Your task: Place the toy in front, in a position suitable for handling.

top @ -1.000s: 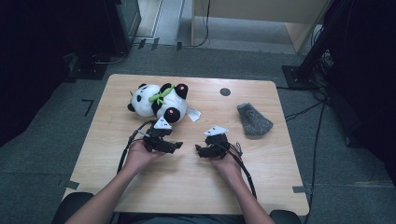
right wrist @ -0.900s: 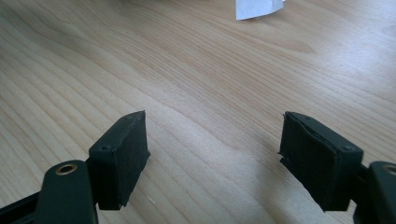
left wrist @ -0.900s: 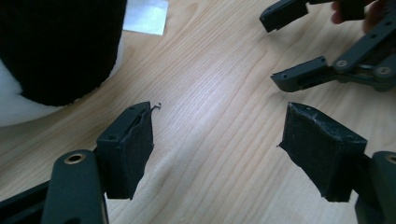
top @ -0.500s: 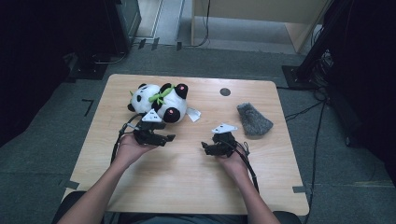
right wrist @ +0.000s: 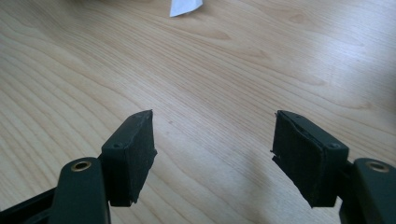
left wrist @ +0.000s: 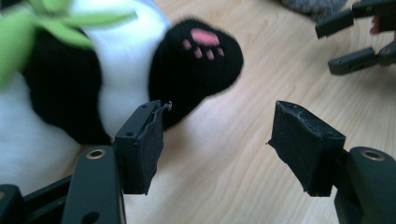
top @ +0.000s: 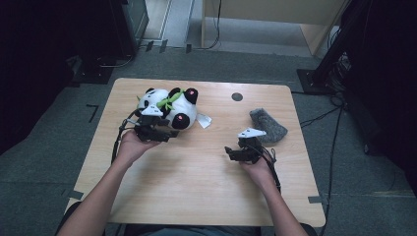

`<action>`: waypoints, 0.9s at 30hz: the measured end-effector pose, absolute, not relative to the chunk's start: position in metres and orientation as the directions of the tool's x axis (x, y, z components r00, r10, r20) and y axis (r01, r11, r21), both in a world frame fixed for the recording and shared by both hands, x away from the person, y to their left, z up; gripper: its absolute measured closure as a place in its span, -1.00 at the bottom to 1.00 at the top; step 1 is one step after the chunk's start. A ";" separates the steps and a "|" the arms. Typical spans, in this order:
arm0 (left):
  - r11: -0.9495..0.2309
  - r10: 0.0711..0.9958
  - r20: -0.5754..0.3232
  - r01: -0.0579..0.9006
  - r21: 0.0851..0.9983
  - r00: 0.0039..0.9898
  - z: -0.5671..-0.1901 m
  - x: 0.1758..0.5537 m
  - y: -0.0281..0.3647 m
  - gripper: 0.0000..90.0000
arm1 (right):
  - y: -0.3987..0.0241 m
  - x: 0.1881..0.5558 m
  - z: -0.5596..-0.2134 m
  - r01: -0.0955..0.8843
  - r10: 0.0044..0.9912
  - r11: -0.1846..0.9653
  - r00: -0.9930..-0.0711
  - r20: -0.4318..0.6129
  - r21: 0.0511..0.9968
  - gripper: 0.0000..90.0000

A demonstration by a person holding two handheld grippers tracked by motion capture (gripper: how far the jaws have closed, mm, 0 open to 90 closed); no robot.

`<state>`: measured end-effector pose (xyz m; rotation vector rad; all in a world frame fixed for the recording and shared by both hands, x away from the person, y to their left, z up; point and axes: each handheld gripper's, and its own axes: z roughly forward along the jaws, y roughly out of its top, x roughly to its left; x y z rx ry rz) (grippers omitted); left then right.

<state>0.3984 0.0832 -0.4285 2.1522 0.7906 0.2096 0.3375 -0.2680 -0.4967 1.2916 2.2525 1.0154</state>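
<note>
Left gripper: my left gripper (top: 169,136) sits at the near side of the black-and-white plush panda with green leaves at its neck (top: 167,108), at the left of the pale wooden table (top: 196,187) in the high view. Its jaws are spread and have just been closing a little; nothing but bare wood lies between them.
Left pad: in the left gripper view my left gripper (left wrist: 217,133) has one pad right against the plush panda (left wrist: 84,79), by its black leg; whether it touches the fur I cannot tell.
Panda: it lies on its side at the table's far left, a black paw with a pink print (left wrist: 201,56) turned towards my jaws.
Right gripper: my right gripper (top: 230,152) is held over the middle-right of the table, well apart from the panda. Its jaws stand apart, have just been closing slightly, and hold nothing.
Right gripper view: my right gripper (right wrist: 212,144) looks across bare wood grain, with a small white paper tag (right wrist: 184,6) at the top edge.
Grey thing: a grey fuzzy cloth lump (top: 268,125) lies just behind my right hand (top: 258,169).
Tag: the white tag (top: 204,120) lies on the table beside the panda.
</note>
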 end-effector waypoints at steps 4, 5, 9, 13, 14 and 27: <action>-0.471 0.605 -0.105 0.461 0.752 0.789 -0.421 0.407 0.085 -0.24 | -0.274 0.339 -0.501 0.625 0.865 0.297 -0.496 0.074 0.722 -0.32; -0.470 0.605 -0.111 0.465 0.750 0.789 -0.420 0.409 0.086 -0.24 | -0.275 0.339 -0.502 0.633 0.866 0.286 -0.491 0.088 0.719 -0.30; -0.447 0.613 -0.117 0.464 0.765 0.782 -0.414 0.414 0.089 -0.24 | -0.277 0.339 -0.508 0.646 0.871 0.295 -0.485 0.080 0.704 -0.30; -0.424 0.632 -0.132 0.483 0.766 0.764 -0.410 0.422 0.094 -0.22 | -0.283 0.338 -0.509 0.648 0.879 0.286 -0.471 0.077 0.706 -0.28; -0.413 0.633 -0.140 0.486 0.770 0.761 -0.409 0.424 0.094 -0.21 | -0.285 0.338 -0.509 0.647 0.881 0.283 -0.468 0.075 0.708 -0.28; -0.420 0.653 -0.116 0.485 0.767 0.748 -0.398 0.452 0.097 -0.20 | -0.301 0.334 -0.517 0.627 0.890 0.296 -0.454 0.030 0.721 -0.24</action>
